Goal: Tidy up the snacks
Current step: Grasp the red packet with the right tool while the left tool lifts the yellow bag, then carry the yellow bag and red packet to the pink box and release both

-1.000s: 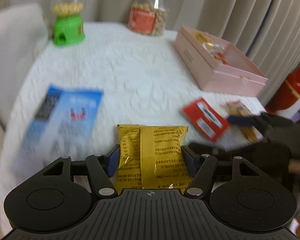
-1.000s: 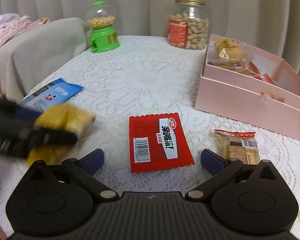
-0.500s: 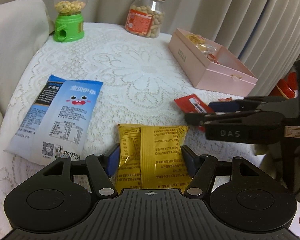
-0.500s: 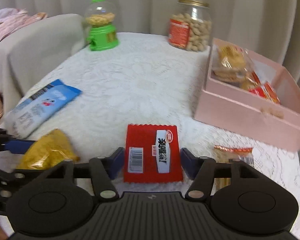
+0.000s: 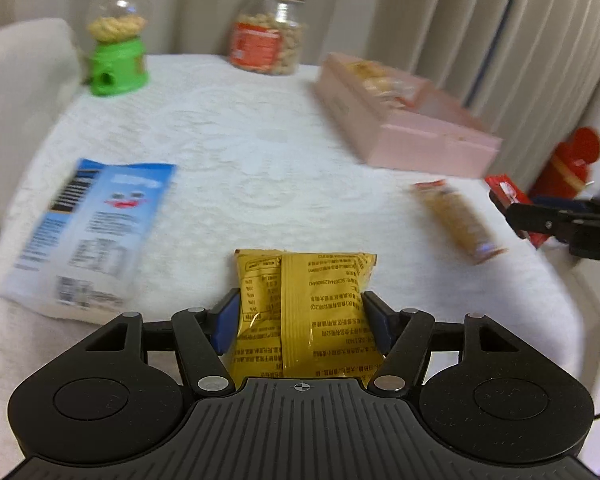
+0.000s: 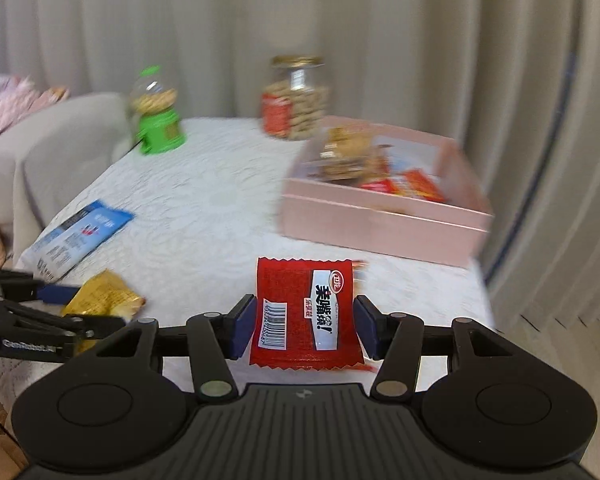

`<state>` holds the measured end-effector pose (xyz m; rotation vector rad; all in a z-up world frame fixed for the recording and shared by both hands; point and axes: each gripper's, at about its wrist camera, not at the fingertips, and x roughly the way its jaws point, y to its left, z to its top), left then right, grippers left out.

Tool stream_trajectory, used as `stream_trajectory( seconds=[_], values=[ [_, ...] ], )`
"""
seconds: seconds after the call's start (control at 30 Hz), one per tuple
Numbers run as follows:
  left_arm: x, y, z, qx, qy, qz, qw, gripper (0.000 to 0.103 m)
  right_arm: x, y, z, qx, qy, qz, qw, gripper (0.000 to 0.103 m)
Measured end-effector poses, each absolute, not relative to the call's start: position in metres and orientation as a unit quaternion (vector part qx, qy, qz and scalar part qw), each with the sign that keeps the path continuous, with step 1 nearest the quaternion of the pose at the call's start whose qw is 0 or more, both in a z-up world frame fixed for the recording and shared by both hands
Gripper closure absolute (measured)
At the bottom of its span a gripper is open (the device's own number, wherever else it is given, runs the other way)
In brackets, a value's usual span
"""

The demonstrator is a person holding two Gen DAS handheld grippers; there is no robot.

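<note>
Red packet: my right tool (image 6: 305, 325) is clamped on the red packet (image 6: 305, 314) at its two side edges, lower centre of the right wrist view, lifted off the surface (image 6: 204, 200).
Yellow packet: my left tool (image 5: 300, 322) pinches the yellow packet (image 5: 304, 308) the same way, bottom centre of the left wrist view; I cannot tell whether it hangs clear or brushes the cloth.
Grip risk: both packets are soft, air-filled film held only at the edges; I judge a quick swing could make one buckle and slide out.
Pink box: the likely home, the pink box (image 6: 384, 204), sits at centre right of the right wrist view and already holds several snacks, so a packet laid on that heap could tip over the wall.
Collision risk: both tools are heading for one box, and could knock each other or its near wall.
Left behind: the biscuit pack (image 5: 458, 220) at right and the blue bag (image 5: 96, 228) at left lie on the lace; a low pass could drag them or snag the cloth.
</note>
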<state>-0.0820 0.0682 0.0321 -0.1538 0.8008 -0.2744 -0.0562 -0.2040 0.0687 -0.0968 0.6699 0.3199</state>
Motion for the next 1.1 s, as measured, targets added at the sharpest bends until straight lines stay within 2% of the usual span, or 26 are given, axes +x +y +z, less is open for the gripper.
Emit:
stream_trajectory(
  seconds=[0.13,0.27,0.37,0.5,0.6,0.7,0.77,0.83,0.87,1.1],
  values=[
    [-0.090,0.056,0.070,-0.079,0.335,-0.155,0.926,0.033,-0.073,-0.247,0.089,-0.015,0.291,0.122,0.949,0.050],
    [-0.078,0.039,0.139,-0.088,0.256,-0.185,0.945,0.033,-0.086,-0.277,0.111,0.001,0.248,0.096,0.964,0.050],
    [-0.044,0.017,0.189,-0.084,0.207,-0.203,0.953,0.033,-0.084,-0.289,0.128,0.002,0.224,0.092,0.970,0.050],
    [0.028,-0.020,0.225,-0.089,0.200,-0.211,0.952,0.032,-0.067,-0.299,0.154,0.001,0.196,0.095,0.976,0.050],
    [0.086,-0.040,0.216,-0.113,0.238,-0.224,0.938,0.032,-0.037,-0.302,0.180,0.000,0.189,0.099,0.977,0.050],
    [0.130,-0.055,0.176,-0.122,0.303,-0.224,0.918,0.033,0.014,-0.303,0.208,0.018,0.200,0.104,0.974,0.050],
    [0.150,-0.059,0.146,-0.136,0.335,-0.229,0.904,0.034,0.056,-0.301,0.222,0.038,0.211,0.104,0.971,0.045],
    [0.163,-0.054,0.130,-0.157,0.334,-0.231,0.900,0.035,0.096,-0.298,0.225,0.054,0.234,0.111,0.964,0.028],
    [0.169,-0.053,0.123,-0.163,0.334,-0.231,0.899,0.035,0.116,-0.296,0.223,0.060,0.250,0.112,0.960,0.026],
    [0.160,-0.019,0.116,-0.171,0.327,-0.226,0.902,0.035,0.174,-0.294,0.187,0.068,0.314,0.093,0.942,0.026]
  ],
)
